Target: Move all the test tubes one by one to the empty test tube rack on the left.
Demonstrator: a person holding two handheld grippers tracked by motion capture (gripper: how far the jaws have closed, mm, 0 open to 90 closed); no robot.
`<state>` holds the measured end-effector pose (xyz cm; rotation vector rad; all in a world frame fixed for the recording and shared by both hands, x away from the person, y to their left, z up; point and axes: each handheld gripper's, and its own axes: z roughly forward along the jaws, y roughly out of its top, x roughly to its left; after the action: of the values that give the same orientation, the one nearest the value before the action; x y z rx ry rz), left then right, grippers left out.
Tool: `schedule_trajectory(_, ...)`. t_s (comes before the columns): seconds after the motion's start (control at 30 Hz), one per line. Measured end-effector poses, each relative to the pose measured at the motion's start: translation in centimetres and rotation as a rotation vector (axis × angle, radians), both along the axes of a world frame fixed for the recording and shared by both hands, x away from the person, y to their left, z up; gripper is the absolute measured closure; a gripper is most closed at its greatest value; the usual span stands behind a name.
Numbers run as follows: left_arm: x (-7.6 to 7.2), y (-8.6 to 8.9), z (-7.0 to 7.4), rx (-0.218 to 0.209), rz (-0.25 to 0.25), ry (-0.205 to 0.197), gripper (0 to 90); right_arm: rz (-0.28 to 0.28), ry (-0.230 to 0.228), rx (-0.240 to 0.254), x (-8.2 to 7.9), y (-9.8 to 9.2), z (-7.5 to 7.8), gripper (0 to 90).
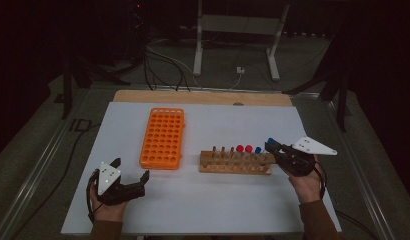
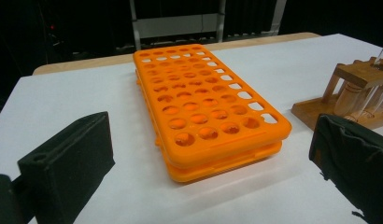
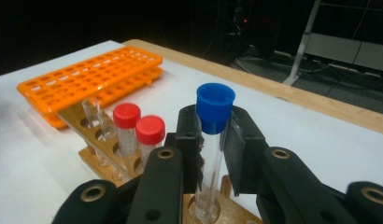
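Observation:
A clear test tube with a blue cap stands upright between the pads of my right gripper, which is shut on it just below the cap. The tube's lower end sits in an end hole of the wooden tube rack. In the high view, this right gripper is at the right end of the wooden rack. Two red-capped tubes, another blue-capped one and some uncapped tubes stand in that rack. My left gripper rests open near the front left, facing the orange rack.
The orange rack lies flat, left of centre on the white table, its holes bare. A wooden strip edges the far side. Beyond it are a metal frame and floor cables.

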<state>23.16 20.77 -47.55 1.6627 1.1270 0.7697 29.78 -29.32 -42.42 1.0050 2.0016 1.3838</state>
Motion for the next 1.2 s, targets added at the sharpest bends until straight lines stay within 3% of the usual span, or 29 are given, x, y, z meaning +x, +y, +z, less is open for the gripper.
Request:
schedule_trajectory(0.33,0.0,-0.3,0.0,-0.007,-0.021,-0.001,0.6,0.016,-0.017,0.015,-0.6,0.1,2.1,76.7)
schedule_trajectory(0.47,0.2,-0.7,0.1,-0.016,-0.066,0.02,0.6,0.041,0.001,0.029,-0.7,0.5,1.9,76.7)
schedule_trajectory(0.6,0.3,-1.3,0.3,-0.018,-0.09,0.015,0.6,0.062,0.013,0.042,-0.8,1.0,1.6,76.7)
schedule_trajectory(0.7,0.5,-1.8,0.9,-0.046,-0.114,0.01,0.6,0.078,0.019,0.05,-0.9,1.3,1.7,76.7)
schedule_trajectory(0.9,1.1,-3.6,2.2,-0.051,-0.18,0.004,0.6,0.119,0.019,0.066,-1.0,2.1,1.8,76.7)
schedule_trajectory(1.2,2.7,-7.7,3.4,-0.04,-0.273,-0.002,0.6,0.19,0.04,0.081,-0.9,4.4,1.5,76.7)
